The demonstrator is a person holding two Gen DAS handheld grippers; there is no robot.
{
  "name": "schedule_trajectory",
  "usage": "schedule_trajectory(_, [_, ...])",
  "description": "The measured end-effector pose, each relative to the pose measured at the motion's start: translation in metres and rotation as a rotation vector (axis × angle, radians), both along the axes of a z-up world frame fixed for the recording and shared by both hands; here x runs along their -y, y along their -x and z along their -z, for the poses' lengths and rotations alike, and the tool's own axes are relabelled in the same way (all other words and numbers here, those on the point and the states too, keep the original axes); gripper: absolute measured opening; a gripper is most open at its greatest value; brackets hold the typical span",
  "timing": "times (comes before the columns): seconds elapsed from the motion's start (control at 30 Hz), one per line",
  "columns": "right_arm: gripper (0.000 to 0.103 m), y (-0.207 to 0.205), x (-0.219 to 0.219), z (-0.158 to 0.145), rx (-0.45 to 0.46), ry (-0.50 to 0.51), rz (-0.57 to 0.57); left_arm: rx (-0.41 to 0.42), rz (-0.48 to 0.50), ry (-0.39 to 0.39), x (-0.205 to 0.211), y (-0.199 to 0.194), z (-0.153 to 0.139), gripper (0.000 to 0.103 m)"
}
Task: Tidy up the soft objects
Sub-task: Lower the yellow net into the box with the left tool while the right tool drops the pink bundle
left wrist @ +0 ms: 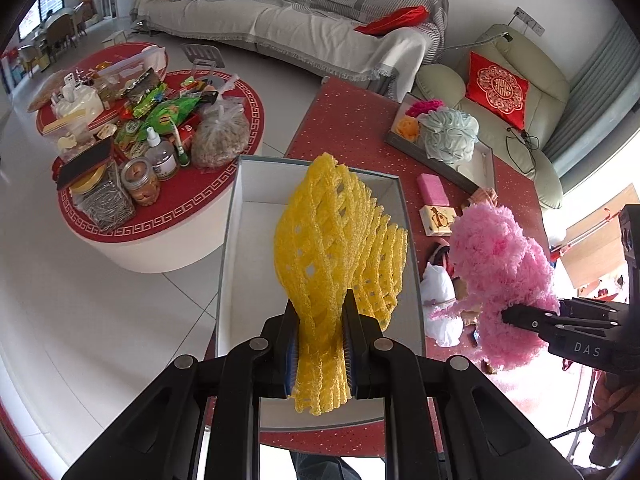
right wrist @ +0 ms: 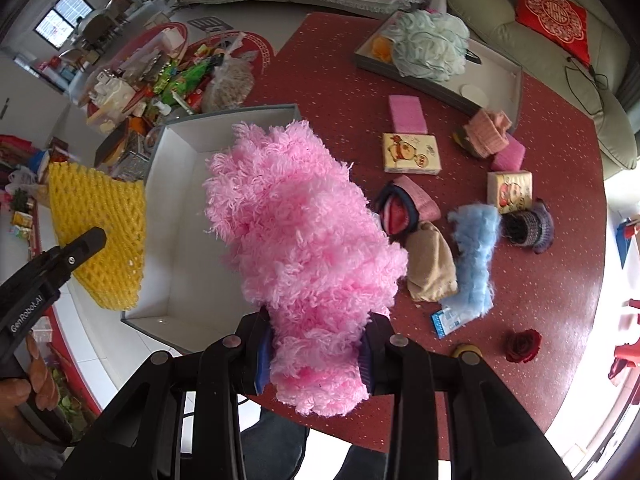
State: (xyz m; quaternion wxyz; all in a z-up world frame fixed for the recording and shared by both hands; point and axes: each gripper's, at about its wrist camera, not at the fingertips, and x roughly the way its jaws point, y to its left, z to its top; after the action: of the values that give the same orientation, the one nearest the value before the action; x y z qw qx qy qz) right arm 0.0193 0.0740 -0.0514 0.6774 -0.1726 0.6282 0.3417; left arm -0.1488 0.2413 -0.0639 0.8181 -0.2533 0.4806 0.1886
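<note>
L gripper [left wrist: 320, 332] pinches yellow foam mesh sleeve [left wrist: 336, 236] over open white cardboard box [left wrist: 240, 240]; R gripper [right wrist: 318, 344] clamps fluffy pink yarn bundle [right wrist: 296, 232] beside it, above red table [right wrist: 520, 280].

Bright daylight, blown-out glare at the right edges (both views), strong fisheye curvature, dark vignetted corners, sharp focus

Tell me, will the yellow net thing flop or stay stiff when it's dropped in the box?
The yellow foam net probably holds its shape, since it stands fanned upward above the left gripper. Its open mesh suggests it is very light and squashy.
</note>
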Motion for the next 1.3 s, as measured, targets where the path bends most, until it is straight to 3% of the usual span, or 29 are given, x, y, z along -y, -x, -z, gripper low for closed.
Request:
schedule_trajectory(0.33, [0.037, 0.021, -0.079, -0.011, -0.045, -0.096, -0.134, -0.038, -0.077, -0.02, -0.016, 0.013, 0.005, 0.019])
schedule_trajectory(0.53, [0.036, 0.023, -0.112, -0.012, -0.035, -0.102, -0.184, -0.061, -0.099, -0.008, -0.021, 0.01, 0.013, 0.019])
schedule_trajectory(1.3, [0.037, 0.0, -0.137, 0.03, -0.079, -0.029, -0.204, -0.176, -0.09, 0.037, -0.015, -0.022, 0.058, 0.019])
